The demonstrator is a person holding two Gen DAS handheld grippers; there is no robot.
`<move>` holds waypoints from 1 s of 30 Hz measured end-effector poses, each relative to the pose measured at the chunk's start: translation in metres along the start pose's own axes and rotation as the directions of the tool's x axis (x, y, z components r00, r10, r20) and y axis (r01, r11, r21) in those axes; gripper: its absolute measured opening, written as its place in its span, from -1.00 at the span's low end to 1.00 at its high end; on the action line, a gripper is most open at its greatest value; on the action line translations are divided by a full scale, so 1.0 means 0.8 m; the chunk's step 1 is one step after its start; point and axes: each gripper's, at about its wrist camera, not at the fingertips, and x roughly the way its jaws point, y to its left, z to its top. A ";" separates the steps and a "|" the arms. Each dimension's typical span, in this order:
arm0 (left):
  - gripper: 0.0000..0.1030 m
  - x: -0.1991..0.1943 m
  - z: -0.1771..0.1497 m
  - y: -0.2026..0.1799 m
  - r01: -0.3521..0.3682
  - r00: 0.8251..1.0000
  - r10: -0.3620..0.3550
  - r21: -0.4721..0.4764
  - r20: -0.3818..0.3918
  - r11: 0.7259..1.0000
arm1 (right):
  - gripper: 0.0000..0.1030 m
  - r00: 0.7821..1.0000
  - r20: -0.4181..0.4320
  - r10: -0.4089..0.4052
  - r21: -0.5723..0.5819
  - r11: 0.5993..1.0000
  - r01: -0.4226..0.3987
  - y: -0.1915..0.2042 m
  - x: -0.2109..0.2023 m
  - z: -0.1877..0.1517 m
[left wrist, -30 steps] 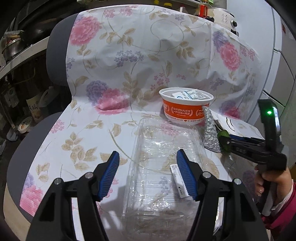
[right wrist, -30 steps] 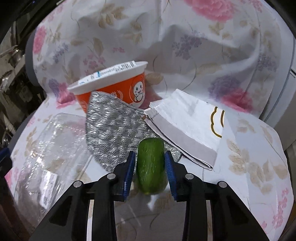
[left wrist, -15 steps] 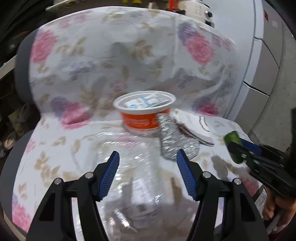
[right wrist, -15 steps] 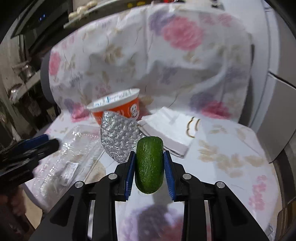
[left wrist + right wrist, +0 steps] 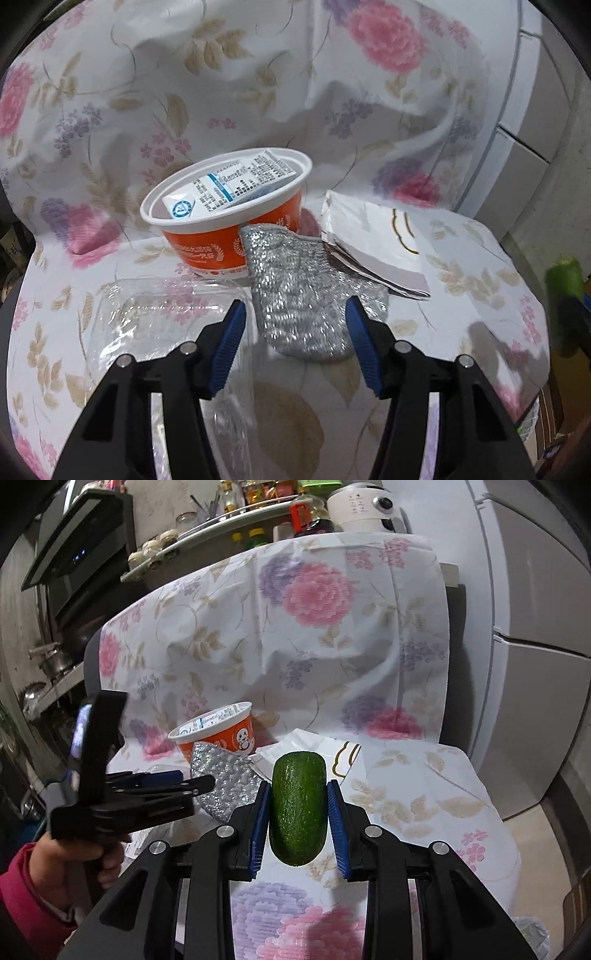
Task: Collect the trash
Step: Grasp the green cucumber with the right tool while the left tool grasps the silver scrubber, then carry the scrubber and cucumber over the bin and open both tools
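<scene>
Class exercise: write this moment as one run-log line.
right gripper: shut on cucumber piece | left gripper: closing, empty, above silver scrubber | orange bowl: on seat
</scene>
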 end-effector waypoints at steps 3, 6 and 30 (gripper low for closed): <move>-0.17 0.013 0.006 0.000 -0.008 0.999 0.008 -0.004 -0.031 1.000 | -0.39 1.000 0.002 -0.003 0.011 1.000 0.003 -0.005 0.000 -0.001; -0.55 0.021 0.008 -0.001 -0.025 0.998 0.026 0.012 -0.049 1.000 | -0.39 1.000 0.002 -0.007 0.020 1.000 0.007 -0.009 -0.001 -0.002; -0.88 -0.178 -0.085 0.028 0.197 0.946 -0.187 -0.013 0.263 0.980 | -0.39 0.999 0.037 -0.019 0.007 1.000 0.019 0.031 -0.067 -0.028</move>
